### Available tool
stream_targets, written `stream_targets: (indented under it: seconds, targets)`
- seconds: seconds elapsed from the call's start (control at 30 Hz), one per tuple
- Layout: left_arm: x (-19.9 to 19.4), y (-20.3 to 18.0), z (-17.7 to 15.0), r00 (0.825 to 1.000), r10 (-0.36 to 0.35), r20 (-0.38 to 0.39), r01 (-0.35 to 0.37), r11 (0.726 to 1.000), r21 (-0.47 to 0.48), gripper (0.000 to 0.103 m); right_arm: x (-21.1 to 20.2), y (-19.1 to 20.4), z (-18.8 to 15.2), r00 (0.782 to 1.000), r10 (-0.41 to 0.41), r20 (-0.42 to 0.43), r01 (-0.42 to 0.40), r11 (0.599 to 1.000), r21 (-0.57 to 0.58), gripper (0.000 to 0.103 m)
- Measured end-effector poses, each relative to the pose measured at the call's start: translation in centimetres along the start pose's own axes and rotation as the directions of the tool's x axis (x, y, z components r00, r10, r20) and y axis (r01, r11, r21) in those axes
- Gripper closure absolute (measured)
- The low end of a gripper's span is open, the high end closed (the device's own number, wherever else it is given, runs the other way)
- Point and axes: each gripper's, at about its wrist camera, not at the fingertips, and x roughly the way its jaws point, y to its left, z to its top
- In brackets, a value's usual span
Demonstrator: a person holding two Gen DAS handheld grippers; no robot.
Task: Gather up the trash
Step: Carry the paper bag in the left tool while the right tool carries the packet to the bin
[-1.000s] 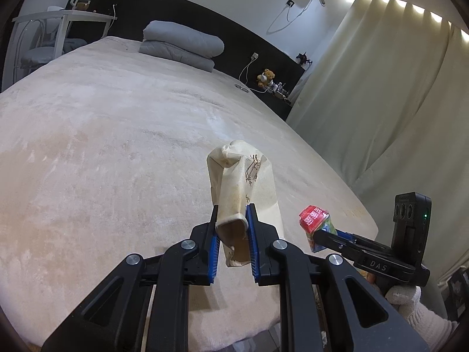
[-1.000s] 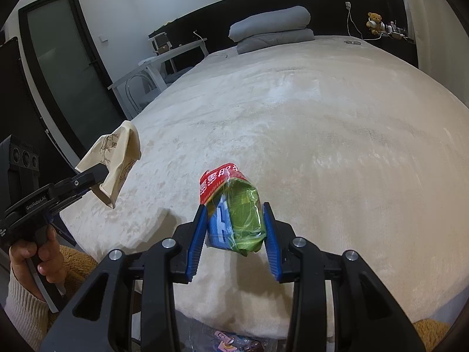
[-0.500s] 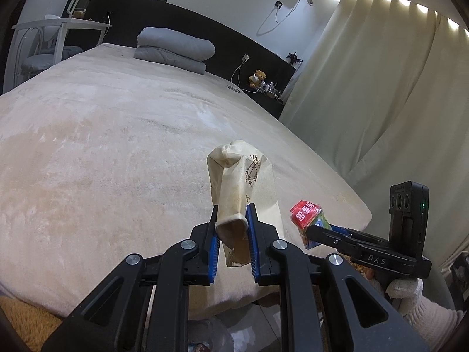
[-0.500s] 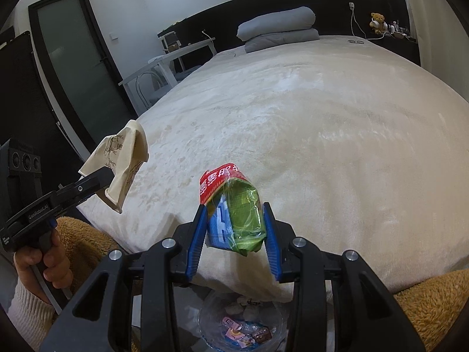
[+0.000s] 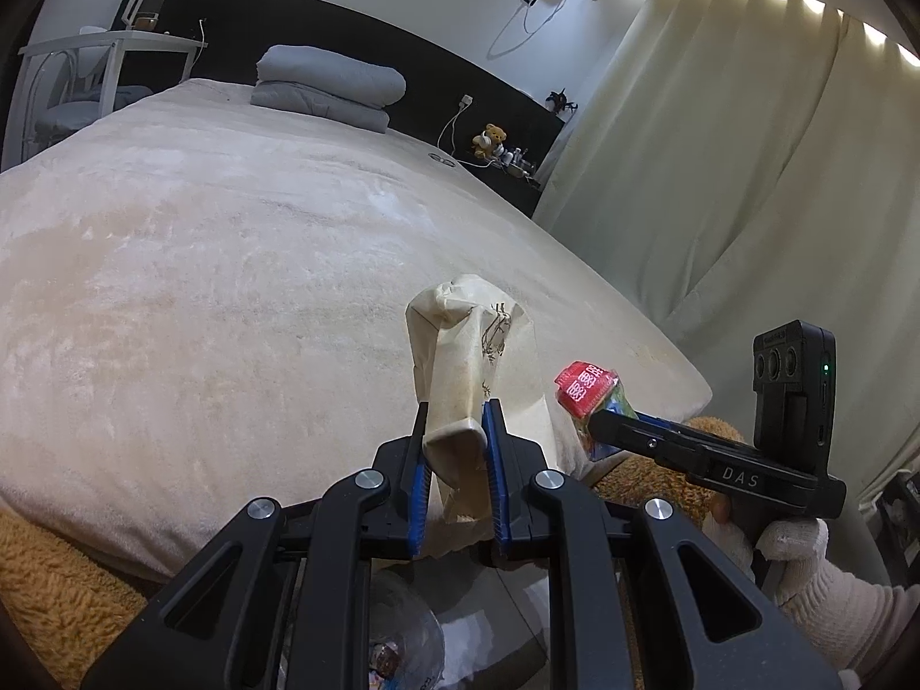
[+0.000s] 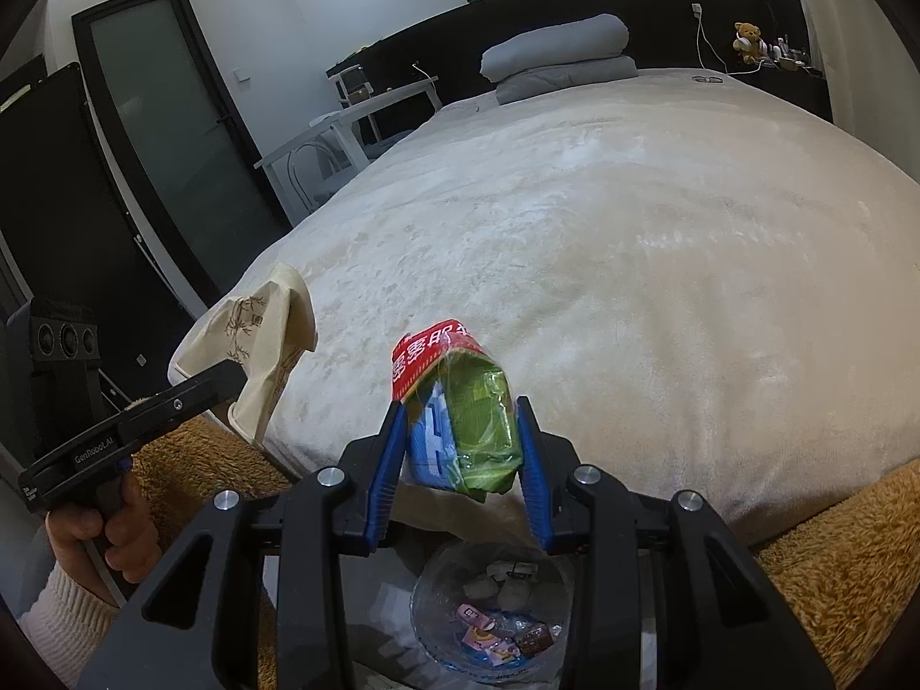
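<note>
— Both hands have drawn back off the bed (image 6: 661,264) since a second ago; the foot edge of the bed and the brown rug (image 6: 834,563) below it now show, and a clear trash bag (image 6: 489,609) has come into sight under the right gripper.

— What is each one holding?

— The left gripper (image 5: 457,460) is clamped on a crumpled beige paper bag (image 5: 471,356), which sticks up between its blue pads, over the foot edge of the bed. The right gripper (image 6: 460,448) is squeezed onto a plastic snack packet (image 6: 460,408), red at the top, green and blue lower down. It hangs just off the foot of the bed too.

— And the trash bag?

— On the floor at the foot of the bed, directly below the snack packet, with several small wrappers (image 6: 500,632) already lying inside. Only its rim shows under the left gripper.

— Anything on the bed itself?

— Two folded grey pillows (image 5: 328,86) at the head end, well apart from the grippers. A teddy bear (image 5: 491,138) sits beside the head of the bed, near the curtain (image 5: 747,172).
</note>
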Motion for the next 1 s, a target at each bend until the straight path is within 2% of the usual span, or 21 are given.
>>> stream_targets:
  seconds: [0.33,0.67,0.77,1.0]
  targets:
    - [0.3,-0.7,-3.1,0.997,0.006,-0.077,-0.007,1.0,-0.003,0.087,0.2,0.5,-2.1,0.998,0.019,-0.061,-0.018,1.0,0.008,0.065]
    - [1.3,-0.4,-5.3,0.982,0.05,-0.18,-0.056,0.998,-0.028,0.087,1.5,1.0,-4.4,0.987,0.025,-0.157,-0.023,1.0,0.015,0.065]
    - [1.6,-0.6,-6.1,0.974,0.065,-0.216,-0.072,0.997,-0.026,0.087,2.1,1.3,-5.1,0.982,0.019,-0.19,-0.018,1.0,0.008,0.065]
    - [2.9,-0.5,-7.6,0.94,0.152,-0.305,-0.158,0.987,0.005,0.087,3.8,1.5,-6.6,0.962,-0.019,-0.274,0.017,1.0,-0.009,0.065]
